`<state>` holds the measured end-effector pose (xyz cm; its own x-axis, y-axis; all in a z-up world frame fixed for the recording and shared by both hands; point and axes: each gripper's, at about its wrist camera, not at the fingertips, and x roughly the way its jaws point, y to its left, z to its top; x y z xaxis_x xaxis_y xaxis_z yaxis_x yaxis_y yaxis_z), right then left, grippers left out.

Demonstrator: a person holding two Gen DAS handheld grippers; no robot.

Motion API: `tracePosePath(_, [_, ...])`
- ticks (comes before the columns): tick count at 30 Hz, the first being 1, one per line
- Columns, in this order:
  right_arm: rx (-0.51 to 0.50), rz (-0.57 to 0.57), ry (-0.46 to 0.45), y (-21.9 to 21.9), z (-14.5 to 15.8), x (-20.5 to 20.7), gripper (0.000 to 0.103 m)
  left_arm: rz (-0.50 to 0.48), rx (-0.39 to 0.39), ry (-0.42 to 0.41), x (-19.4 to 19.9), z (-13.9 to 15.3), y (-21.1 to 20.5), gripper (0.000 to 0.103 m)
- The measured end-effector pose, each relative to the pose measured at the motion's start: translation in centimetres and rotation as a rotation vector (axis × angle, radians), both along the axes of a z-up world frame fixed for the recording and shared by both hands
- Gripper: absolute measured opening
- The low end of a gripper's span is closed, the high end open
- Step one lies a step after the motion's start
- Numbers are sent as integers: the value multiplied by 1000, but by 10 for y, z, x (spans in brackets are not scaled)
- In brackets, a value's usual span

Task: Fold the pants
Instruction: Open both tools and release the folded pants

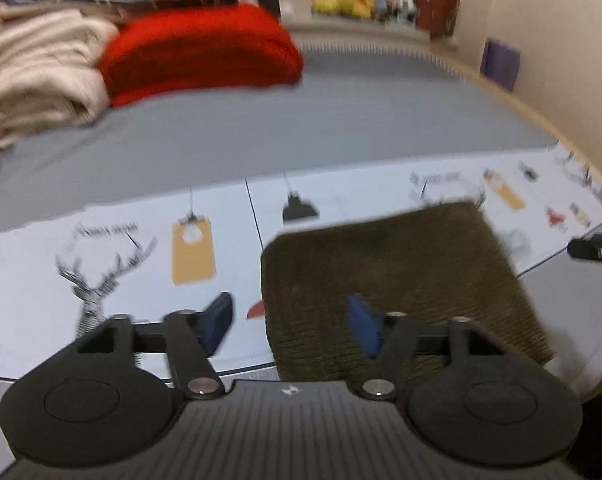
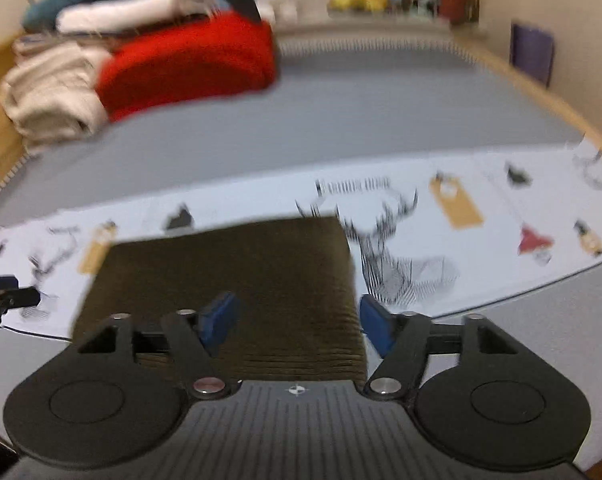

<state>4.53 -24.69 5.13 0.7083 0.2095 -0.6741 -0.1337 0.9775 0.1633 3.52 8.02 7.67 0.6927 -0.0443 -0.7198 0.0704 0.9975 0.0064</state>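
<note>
Pants [image 1: 397, 280], dark olive-brown corduroy, lie as a compact rectangular bundle on the printed cloth [image 1: 101, 248] that covers the near strip of the grey bed surface [image 1: 341, 120], close to its near edge. The bundle already looks folded, with stacked layers showing along its near side; judged from this, the task is at or near its last step, which is squaring and releasing. The left gripper [image 1: 291, 322] hovers at the bundle's near left corner with its jaws wide apart and nothing between them: one blue pad sits over the printed cloth, the other over the corduroy. The right gripper [image 2: 297, 322] hovers at the near right corner, jaws likewise wide and holding nothing, one pad over the fabric and the other just beyond its right edge. Both views are motion-blurred, so whether any pad touches the fabric cannot be told. To finish well, press the top layer flat without dragging it, align the near edges so that no layer protrudes, and lift both tools straight up so that the ribbed cloth does not snag a pad. At the far left corner of the bed a red folded item [image 1: 201, 48] sits beside a cream stack [image 1: 41, 76], well apart from the pants.
</note>
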Motion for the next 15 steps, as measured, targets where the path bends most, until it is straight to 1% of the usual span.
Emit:
tracePosePath(1, [12, 8, -33, 1, 9, -15, 79, 5, -9, -23, -12, 8, -2, 85])
tracePosePath(3, [43, 20, -79, 2, 20, -38, 90, 23, -26, -80, -39, 19, -8, 86])
tracePosePath(5, [60, 11, -99, 2, 19, -56, 93, 57, -20, -110, -57, 20, -19, 89])
tracePosePath(6, [61, -3, -104, 1, 15, -60, 93, 64, -26, -118, -65, 16, -25, 93])
tracePosePath(7, [64, -20, -100, 0, 7, -64, 93, 58, -48, -127, -73, 8, -30, 96])
tracePosePath(8, [67, -30, -74, 0, -3, -65, 93, 55, -70, -135, -78, -1, -35, 97])
tracePosePath(9, [61, -43, -22, 0, -12, -62, 90, 53, -90, -131, -83, -11, -39, 97])
tracePosePath(10, [60, -61, 12, -1, -18, -59, 89, 35, -96, -79, -83, -28, -44, 97])
tracePosePath(11, [67, -77, 15, -3, -20, -56, 89, 22, -80, 8, -78, -40, -49, 97])
tracePosePath(12, [61, -85, 5, -3, -20, -55, 89, 26, -76, 57, -73, -45, -52, 97])
tracePosePath(13, [36, -95, -3, -3, -21, -54, 89, 34, -96, 44, -71, -44, -53, 97])
tracePosePath(14, [9, -109, -4, -2, -23, -52, 89, 37, -95, 20, -69, -42, -53, 99])
tracePosePath(15, [-3, -118, 3, -1, -25, -51, 89, 41, -63, 7, -65, -41, -55, 103])
